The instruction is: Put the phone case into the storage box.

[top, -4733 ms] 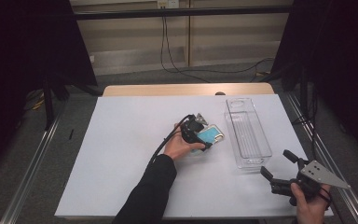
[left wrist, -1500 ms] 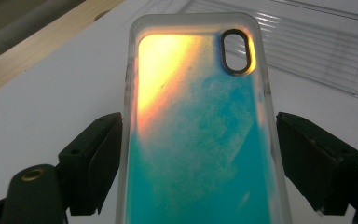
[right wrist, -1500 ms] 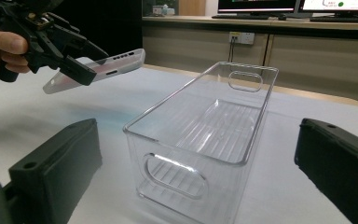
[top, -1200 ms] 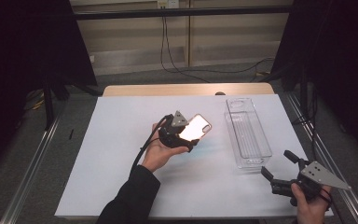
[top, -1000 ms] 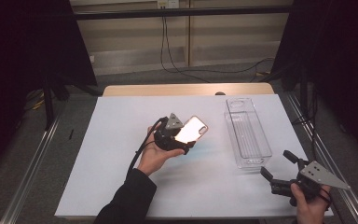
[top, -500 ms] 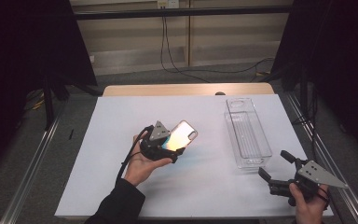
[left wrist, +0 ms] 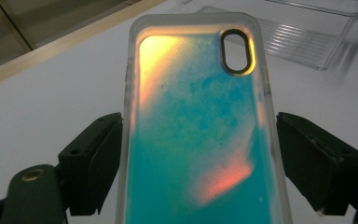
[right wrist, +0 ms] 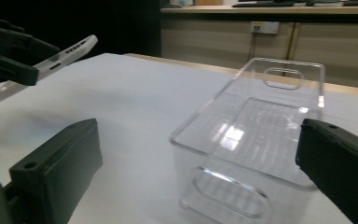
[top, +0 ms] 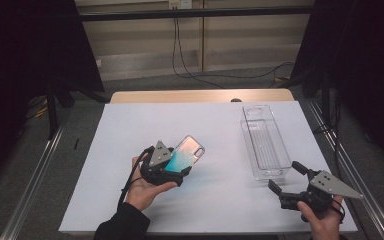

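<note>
one phone case (top: 188, 152) up off the table, one clear plastic bin (top: 265, 145) sitting on the white table (top: 220, 120), two handheld grippers in play, the left gripper (top: 172, 167) and the right gripper (top: 287, 179), plus two hands, one to each gripper.

Clear plastic bin (top: 265, 142), long & narrow, at right-centre of frame on white table sheet (top: 120, 130). Wood table edge (top: 180, 96) shows along sheet's top. Black cables (top: 190, 60) hang upper centre; wall socket (top: 179, 4) at top edge.
</note>
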`<state>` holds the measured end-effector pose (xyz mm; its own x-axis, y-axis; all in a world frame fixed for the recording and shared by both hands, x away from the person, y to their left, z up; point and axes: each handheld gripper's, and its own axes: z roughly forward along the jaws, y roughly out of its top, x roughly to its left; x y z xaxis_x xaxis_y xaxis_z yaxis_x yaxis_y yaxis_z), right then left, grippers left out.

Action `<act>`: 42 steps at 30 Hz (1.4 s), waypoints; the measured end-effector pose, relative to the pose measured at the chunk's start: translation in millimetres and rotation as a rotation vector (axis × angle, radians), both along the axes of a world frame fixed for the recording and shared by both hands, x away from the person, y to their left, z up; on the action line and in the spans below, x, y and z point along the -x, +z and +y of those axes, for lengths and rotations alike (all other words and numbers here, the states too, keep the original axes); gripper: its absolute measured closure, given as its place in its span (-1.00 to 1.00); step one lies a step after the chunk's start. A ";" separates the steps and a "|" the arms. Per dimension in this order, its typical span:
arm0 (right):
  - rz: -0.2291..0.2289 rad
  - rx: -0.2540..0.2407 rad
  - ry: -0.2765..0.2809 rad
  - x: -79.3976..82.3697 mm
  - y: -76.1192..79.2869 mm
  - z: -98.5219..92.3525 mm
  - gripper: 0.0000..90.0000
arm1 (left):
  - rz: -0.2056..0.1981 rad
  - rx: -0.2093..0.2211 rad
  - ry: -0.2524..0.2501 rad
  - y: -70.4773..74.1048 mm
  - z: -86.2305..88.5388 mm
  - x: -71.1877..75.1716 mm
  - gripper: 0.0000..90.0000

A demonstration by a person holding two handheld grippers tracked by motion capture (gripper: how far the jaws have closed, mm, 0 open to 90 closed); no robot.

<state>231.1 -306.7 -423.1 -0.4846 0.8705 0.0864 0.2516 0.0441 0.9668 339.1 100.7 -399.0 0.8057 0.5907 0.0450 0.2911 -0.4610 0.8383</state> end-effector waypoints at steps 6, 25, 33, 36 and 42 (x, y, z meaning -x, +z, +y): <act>-0.005 -0.036 0.056 -7.0 9.3 15.3 -1.00 | -0.028 0.005 0.021 -1.8 2.1 7.1 -0.61; 0.134 -0.069 0.321 -48.3 25.8 66.5 -0.85 | -0.048 0.003 -0.004 -8.2 -18.7 21.1 -0.62; 0.165 -0.058 0.344 -55.3 26.0 77.8 -0.83 | -0.050 -0.002 -0.006 -10.3 -24.7 24.3 -0.61; 0.203 -0.071 0.348 -57.5 27.3 80.2 -0.83 | -0.059 0.006 0.003 -9.1 -25.9 25.0 -0.61; 0.223 -0.059 0.350 -65.8 27.8 89.7 -0.85 | -0.075 0.004 0.016 -10.3 -32.0 26.3 -0.62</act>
